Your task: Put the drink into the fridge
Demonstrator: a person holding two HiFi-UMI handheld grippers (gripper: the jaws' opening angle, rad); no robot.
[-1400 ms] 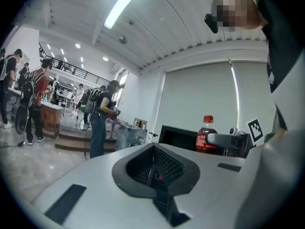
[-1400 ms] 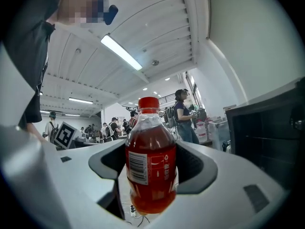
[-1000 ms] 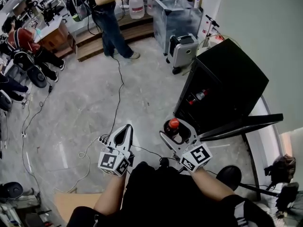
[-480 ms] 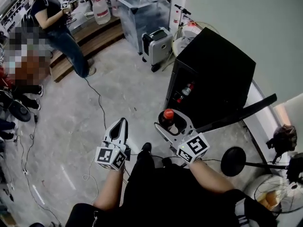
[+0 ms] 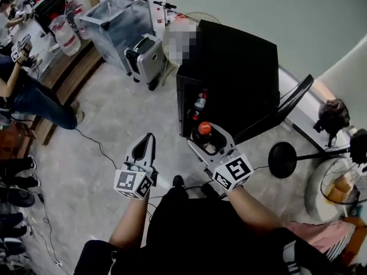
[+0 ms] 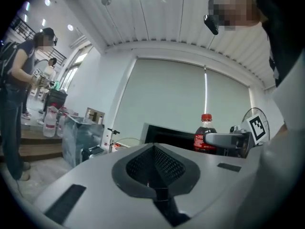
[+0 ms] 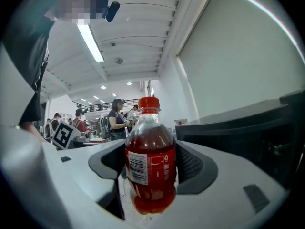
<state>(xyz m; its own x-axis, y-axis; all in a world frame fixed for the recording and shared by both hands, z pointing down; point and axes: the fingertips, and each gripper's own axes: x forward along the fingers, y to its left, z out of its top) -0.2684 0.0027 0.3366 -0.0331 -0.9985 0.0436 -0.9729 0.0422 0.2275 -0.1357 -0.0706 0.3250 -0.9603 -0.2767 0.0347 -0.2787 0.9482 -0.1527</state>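
Note:
A small bottle of dark red drink [image 7: 150, 161] with a red cap [image 5: 204, 128] stands upright between the jaws of my right gripper [image 5: 210, 137], which is shut on it. The bottle also shows in the left gripper view [image 6: 204, 135], off to the right. A black mini fridge [image 5: 241, 79] stands just beyond the right gripper with its door [image 5: 275, 110] swung open to the right. Another red-capped bottle [image 5: 199, 103] stands inside it. My left gripper [image 5: 144, 148] hangs over the floor left of the fridge, jaws closed together with nothing in them.
A standing fan [image 5: 338, 179] with a round base [image 5: 282, 160] is at the right of the fridge. A clear bin [image 5: 112, 24] and a small grey case [image 5: 143, 56] stand behind left. Cables cross the grey floor [image 5: 97, 148]. People stand at benches at far left [image 5: 28, 90].
The fridge has come nearer and more central in the head view. My right gripper with the bottle is now close before the open fridge front. The left gripper holds its place beside it.

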